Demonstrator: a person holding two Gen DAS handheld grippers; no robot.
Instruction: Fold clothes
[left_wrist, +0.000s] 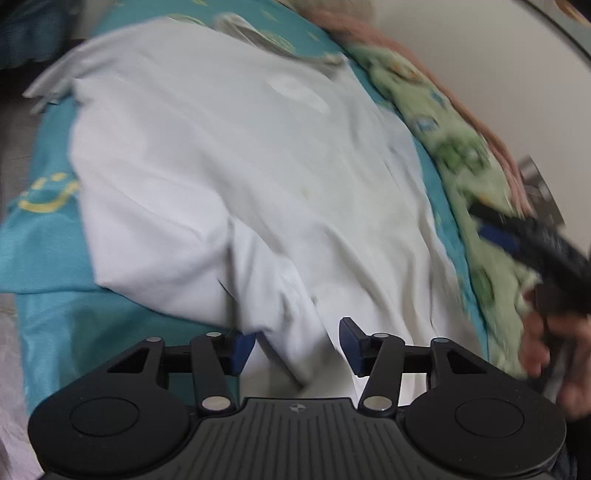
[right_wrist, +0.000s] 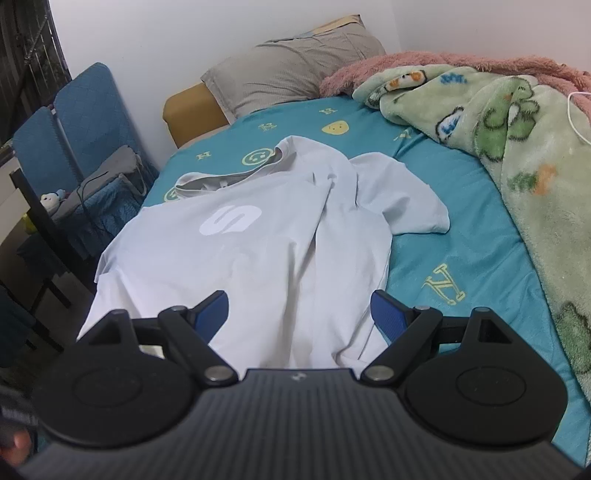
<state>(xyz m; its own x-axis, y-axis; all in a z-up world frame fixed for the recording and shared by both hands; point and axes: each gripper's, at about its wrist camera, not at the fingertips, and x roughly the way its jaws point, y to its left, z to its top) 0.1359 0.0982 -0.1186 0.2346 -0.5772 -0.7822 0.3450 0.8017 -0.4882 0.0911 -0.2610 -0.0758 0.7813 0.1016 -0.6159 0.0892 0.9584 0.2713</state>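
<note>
A pale grey T-shirt (right_wrist: 266, 251) with a white oval logo (right_wrist: 231, 220) lies crumpled on the teal bedsheet (right_wrist: 461, 229); its right sleeve (right_wrist: 402, 199) spreads toward the blanket. In the blurred left wrist view the shirt (left_wrist: 229, 177) fills the middle. My left gripper (left_wrist: 297, 345) is open, its blue pads either side of a fold at the shirt's near edge. My right gripper (right_wrist: 299, 314) is open over the shirt's hem, holding nothing. The right gripper also shows in the left wrist view (left_wrist: 535, 251), blurred, at the right.
A green cartoon blanket (right_wrist: 517, 155) with a pink fleece edge lies along the bed's right side. A grey pillow (right_wrist: 291, 74) sits at the head. Blue chairs (right_wrist: 74, 122) with a grey bag stand left of the bed. The wall is behind.
</note>
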